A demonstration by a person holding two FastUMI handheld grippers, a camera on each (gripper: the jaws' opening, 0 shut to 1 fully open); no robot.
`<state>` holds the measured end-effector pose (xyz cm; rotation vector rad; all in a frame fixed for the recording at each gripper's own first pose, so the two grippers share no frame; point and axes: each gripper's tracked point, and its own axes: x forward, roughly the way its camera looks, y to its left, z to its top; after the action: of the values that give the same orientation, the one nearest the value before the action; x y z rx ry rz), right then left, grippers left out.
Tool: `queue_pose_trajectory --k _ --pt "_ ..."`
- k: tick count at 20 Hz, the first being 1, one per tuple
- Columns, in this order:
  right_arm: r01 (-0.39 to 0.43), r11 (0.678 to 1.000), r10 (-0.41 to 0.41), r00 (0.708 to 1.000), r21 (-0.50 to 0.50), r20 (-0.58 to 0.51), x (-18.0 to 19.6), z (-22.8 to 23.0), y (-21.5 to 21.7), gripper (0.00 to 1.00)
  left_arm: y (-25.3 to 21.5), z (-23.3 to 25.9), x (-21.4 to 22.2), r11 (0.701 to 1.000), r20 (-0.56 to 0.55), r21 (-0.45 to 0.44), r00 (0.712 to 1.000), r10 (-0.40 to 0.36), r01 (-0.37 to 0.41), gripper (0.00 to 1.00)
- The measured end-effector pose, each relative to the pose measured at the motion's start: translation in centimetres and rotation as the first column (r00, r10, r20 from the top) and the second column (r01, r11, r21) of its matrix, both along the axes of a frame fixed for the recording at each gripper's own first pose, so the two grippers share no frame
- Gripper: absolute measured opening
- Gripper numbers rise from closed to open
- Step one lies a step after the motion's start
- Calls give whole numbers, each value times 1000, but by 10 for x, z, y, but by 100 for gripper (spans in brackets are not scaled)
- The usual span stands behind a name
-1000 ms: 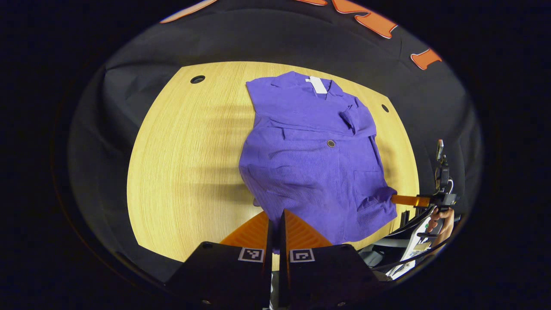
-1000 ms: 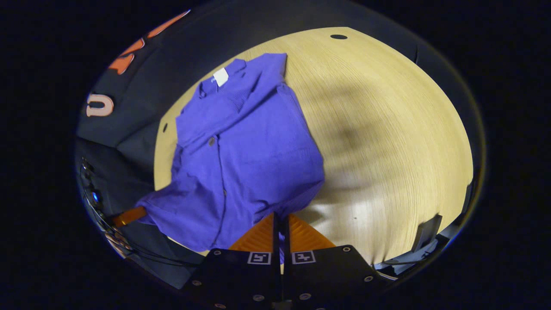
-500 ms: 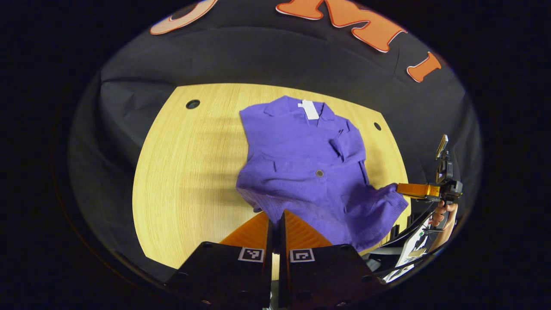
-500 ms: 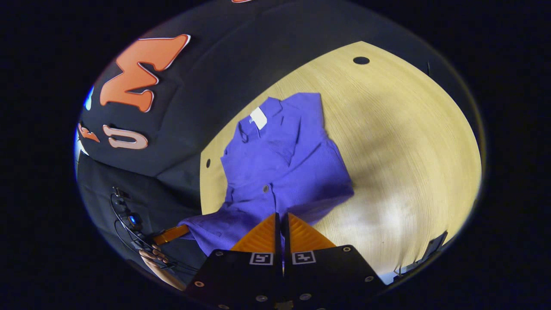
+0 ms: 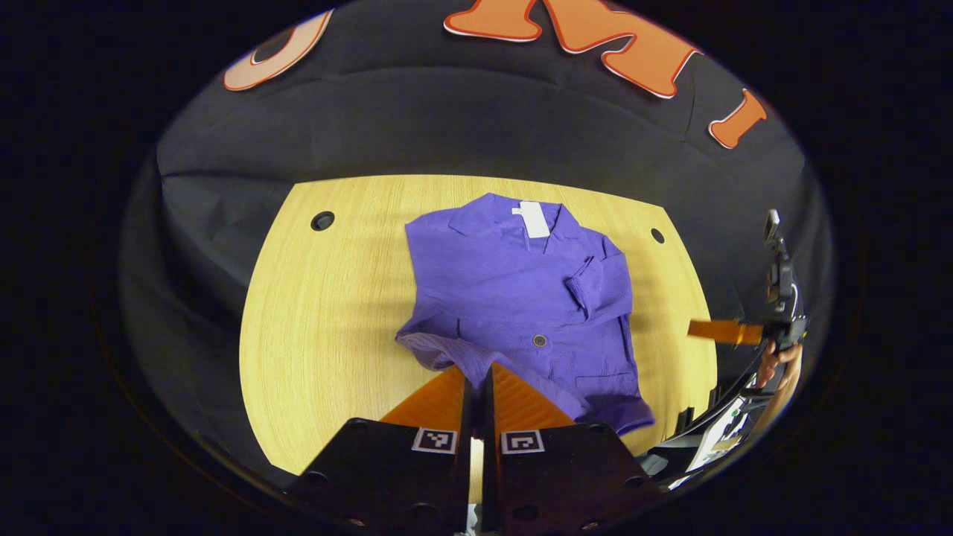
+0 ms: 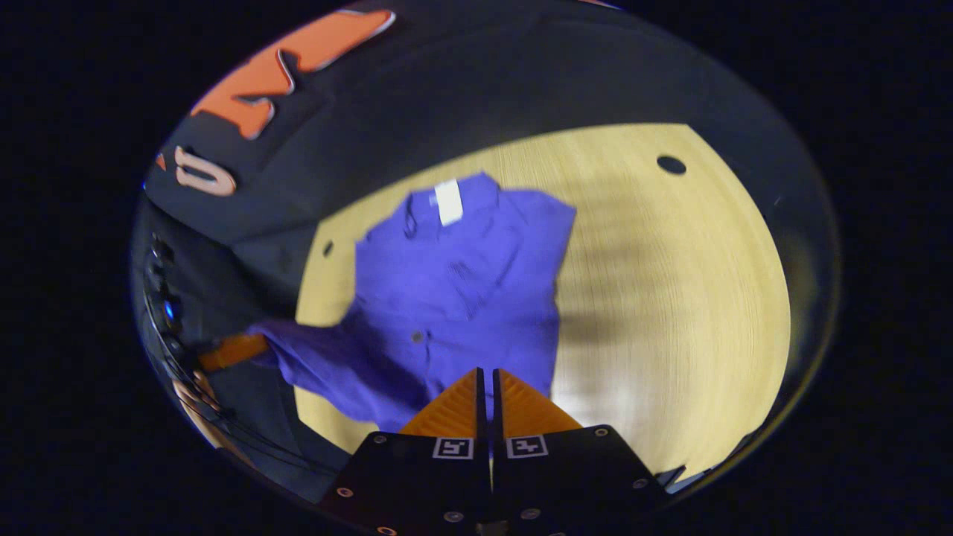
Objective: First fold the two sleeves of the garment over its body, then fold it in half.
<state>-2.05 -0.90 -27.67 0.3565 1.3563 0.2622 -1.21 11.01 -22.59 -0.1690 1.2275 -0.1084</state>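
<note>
Wooden bench (image 5: pixel 320 313) carrying a purple garment (image 5: pixel 514 290)
Left claw (image 5: pixel 478 370) clamps its raised hem corner; right claw (image 6: pixel 487 374) narrow, holding nothing

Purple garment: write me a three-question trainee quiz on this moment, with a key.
1. True or false: a white tag sits at the neck of the garment.
2. The left tongs are: A) open above bare wood; B) shut on the garment's near edge; C) shut on the white tag.
3. Fill in: the garment's upper part lies flat on the wooden ____.
Key: 1 true; 2 B; 3 table.
</note>
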Motion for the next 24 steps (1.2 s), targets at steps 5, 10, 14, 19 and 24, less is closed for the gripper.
queue_pose_trajectory --k 5,10,14,19,24 --pt "-209 978 210 975 25 -71 -49 -32 13 35 13 -7 -1 1000 -15 12 1000 13 -13 8" --pt "-73 997 67 971 -16 -231 -112 -72 4 64 20 -15 -16 1000 -23 7 999 31 -31 8" --pt "35 998 -50 959 -57 -280 -149 -98 11 88 25 -25 -33 999 -35 8 999 32 -32 8" --pt "82 988 -115 958 -133 -261 -160 -118 28 89 28 -30 -53 1000 -49 10 999 21 -20 8" --pt "51 952 -112 976 -303 -185 -150 -128 10 29 29 -29 -58 999 -44 -8 998 36 -36 8"
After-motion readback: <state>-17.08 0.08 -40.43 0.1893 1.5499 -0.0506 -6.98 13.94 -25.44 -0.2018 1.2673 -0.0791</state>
